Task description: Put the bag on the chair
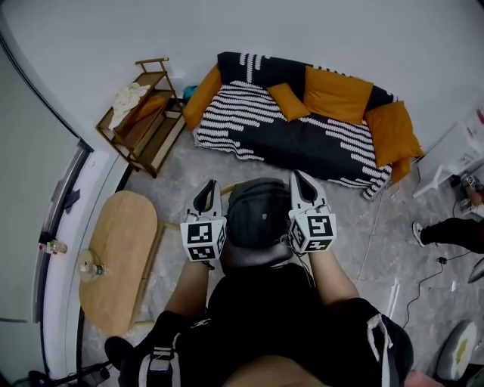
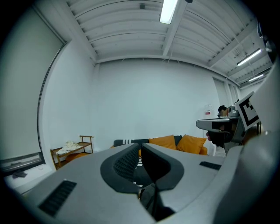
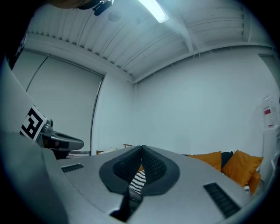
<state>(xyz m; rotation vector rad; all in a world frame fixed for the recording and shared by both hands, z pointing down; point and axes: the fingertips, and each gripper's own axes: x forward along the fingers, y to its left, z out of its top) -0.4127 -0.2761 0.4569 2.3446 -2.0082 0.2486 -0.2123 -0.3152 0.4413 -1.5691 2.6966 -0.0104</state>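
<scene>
My left gripper [image 1: 206, 193] and my right gripper [image 1: 301, 181] both have the jaws pressed together at the tips. The dark grey bag [image 1: 257, 219] is between the two grippers, close to my body. It is before the striped sofa [image 1: 302, 140] and to the right of the oval wooden table [image 1: 117, 257].

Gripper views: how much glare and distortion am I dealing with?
Left gripper view: ceiling light blown out, heavy fisheye bending, dark corners. Right gripper view: same glare and bending. Head view: even light, sofa sharp, walls curved.
</scene>
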